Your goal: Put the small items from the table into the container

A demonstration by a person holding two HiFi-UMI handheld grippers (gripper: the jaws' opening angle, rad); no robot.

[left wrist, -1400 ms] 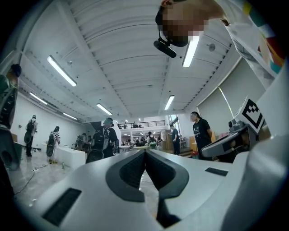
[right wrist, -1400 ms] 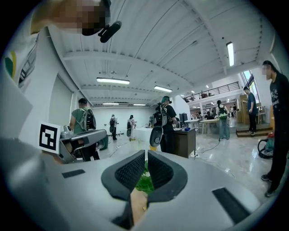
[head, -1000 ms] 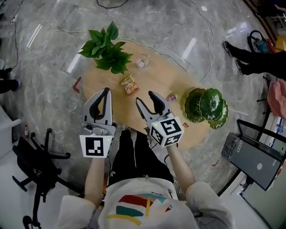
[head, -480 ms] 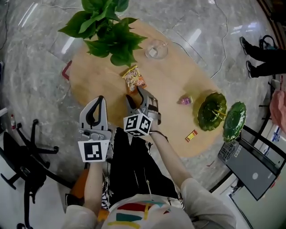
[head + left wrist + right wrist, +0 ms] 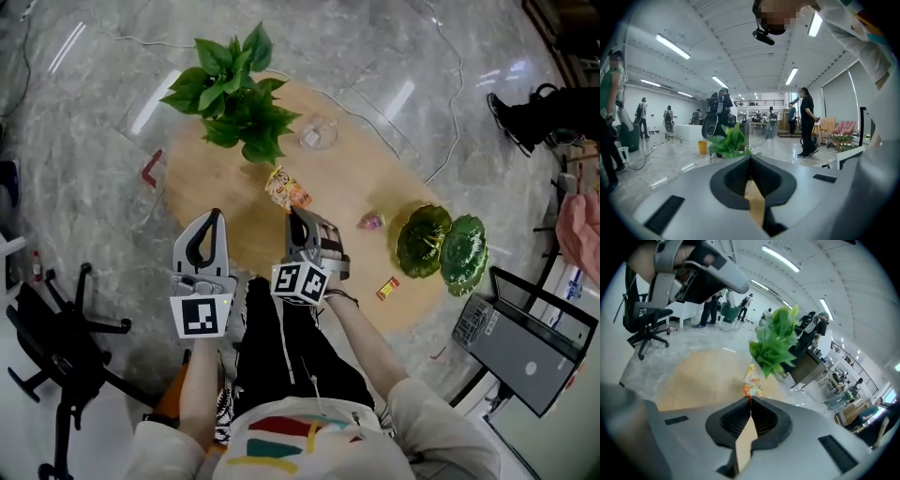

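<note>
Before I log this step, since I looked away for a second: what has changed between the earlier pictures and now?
The right gripper went from wide open to shut and moved up to the snack packet, whose near edge it appears to pinch. The left gripper stayed shut and empty. The packet still lies on the table, and the plant has not moved.
</note>
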